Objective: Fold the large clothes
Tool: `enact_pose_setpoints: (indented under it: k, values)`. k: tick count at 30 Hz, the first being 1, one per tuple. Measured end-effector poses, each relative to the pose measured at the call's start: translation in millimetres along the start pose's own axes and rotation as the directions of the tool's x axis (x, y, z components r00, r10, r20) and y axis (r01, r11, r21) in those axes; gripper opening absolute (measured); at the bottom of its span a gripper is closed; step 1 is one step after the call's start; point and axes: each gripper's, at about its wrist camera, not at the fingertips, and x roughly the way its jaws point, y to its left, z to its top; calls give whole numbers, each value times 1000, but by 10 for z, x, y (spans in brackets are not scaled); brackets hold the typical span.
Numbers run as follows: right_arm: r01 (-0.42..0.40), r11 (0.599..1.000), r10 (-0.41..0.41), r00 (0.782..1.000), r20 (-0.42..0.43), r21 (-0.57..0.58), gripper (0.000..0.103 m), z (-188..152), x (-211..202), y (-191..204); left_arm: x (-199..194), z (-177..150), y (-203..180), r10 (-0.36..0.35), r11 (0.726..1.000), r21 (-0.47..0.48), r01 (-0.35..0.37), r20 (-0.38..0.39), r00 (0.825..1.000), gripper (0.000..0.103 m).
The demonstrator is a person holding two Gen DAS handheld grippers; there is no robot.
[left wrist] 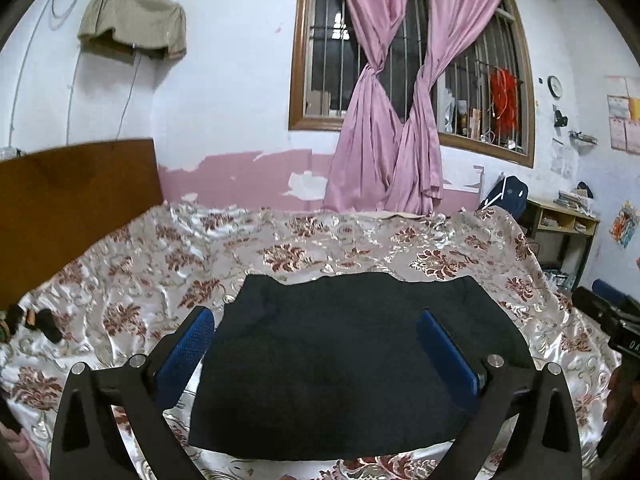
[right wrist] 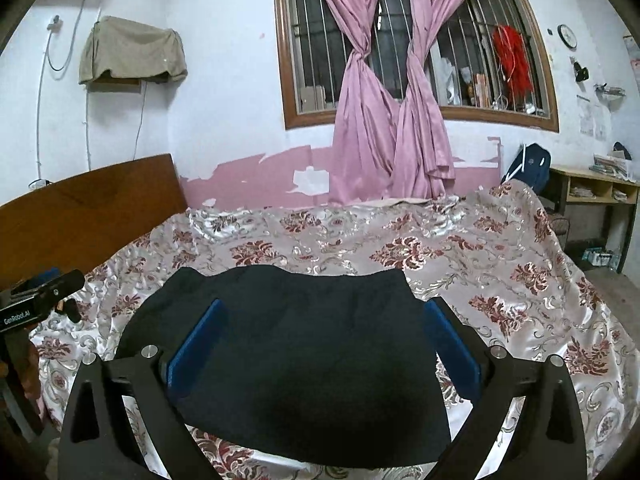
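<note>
A dark navy garment (left wrist: pixel 344 364) lies folded into a flat rectangle on the floral bedspread (left wrist: pixel 168 264); it also shows in the right wrist view (right wrist: pixel 308 364). My left gripper (left wrist: pixel 316 320) is open, held above the garment, its blue pads (left wrist: pixel 188 348) spread wide and holding nothing. My right gripper (right wrist: pixel 324 312) is open too, above the same garment, its blue pads (right wrist: pixel 452 344) apart and empty. The other gripper shows at each view's edge: the right gripper's body (left wrist: pixel 608 316) and the left gripper's body (right wrist: pixel 36 300).
A wooden headboard (left wrist: pixel 72 204) stands at the bed's left. Pink curtains (left wrist: pixel 384 140) hang at a barred window behind the bed. A shelf desk (right wrist: pixel 596 192) and a blue bag (right wrist: pixel 528 168) stand at the right. Small dark items (left wrist: pixel 40 320) lie on the bedspread at the left.
</note>
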Motion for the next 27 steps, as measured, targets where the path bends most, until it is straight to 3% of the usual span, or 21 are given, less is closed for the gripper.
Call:
enact_pose_setpoints:
  k: [11,27]
  values:
    - [7,999,-5,998,59,-47,100,-68,-430,210,-349,-145,-100,-36,999,29,34,56,998,103]
    - [7,995,4,994,107,-102,101,-361,-826,617,-647,-451,-86,-23,999,45,21,54,998,103]
